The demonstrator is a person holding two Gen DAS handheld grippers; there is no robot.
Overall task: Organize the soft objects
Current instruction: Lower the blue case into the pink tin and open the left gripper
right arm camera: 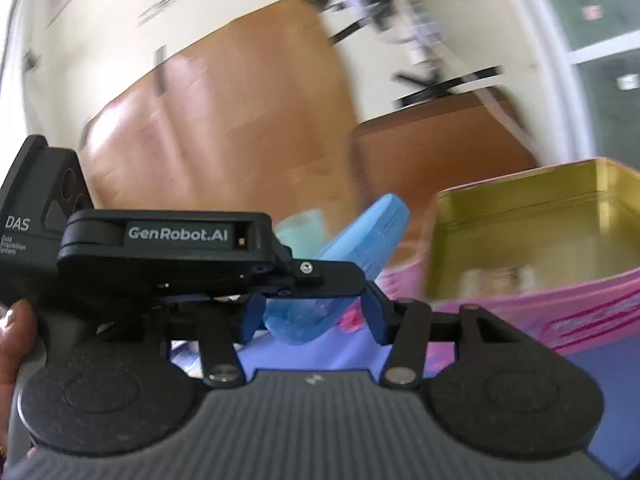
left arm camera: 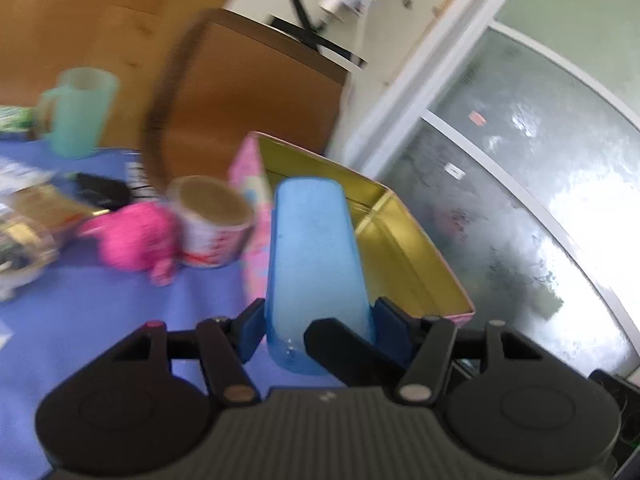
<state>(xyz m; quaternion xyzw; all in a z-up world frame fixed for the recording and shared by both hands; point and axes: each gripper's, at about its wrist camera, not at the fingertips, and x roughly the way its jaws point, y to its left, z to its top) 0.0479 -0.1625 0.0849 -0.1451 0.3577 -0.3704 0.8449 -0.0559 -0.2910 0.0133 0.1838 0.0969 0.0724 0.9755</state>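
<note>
My left gripper (left arm camera: 318, 320) is shut on a light blue soft sponge block (left arm camera: 314, 256) and holds it upright, above the table and just in front of an open pink tin (left arm camera: 424, 264) with a gold inside. In the right wrist view the left gripper (right arm camera: 316, 276) crosses in front of my right gripper (right arm camera: 316, 320), with the blue sponge (right arm camera: 360, 232) sticking up between the right fingers. Whether the right fingers touch it is hidden. The pink tin (right arm camera: 532, 240) stands to the right. A pink soft toy (left arm camera: 132, 236) lies on the blue tablecloth at left.
A round can (left arm camera: 214, 224) stands beside the pink toy. A mint green mug (left arm camera: 78, 112), a black object (left arm camera: 102, 192) and shiny packets (left arm camera: 28, 220) lie at the left. A brown wooden cabinet (left arm camera: 248, 92) stands behind, frosted glass panels (left arm camera: 540, 184) at right.
</note>
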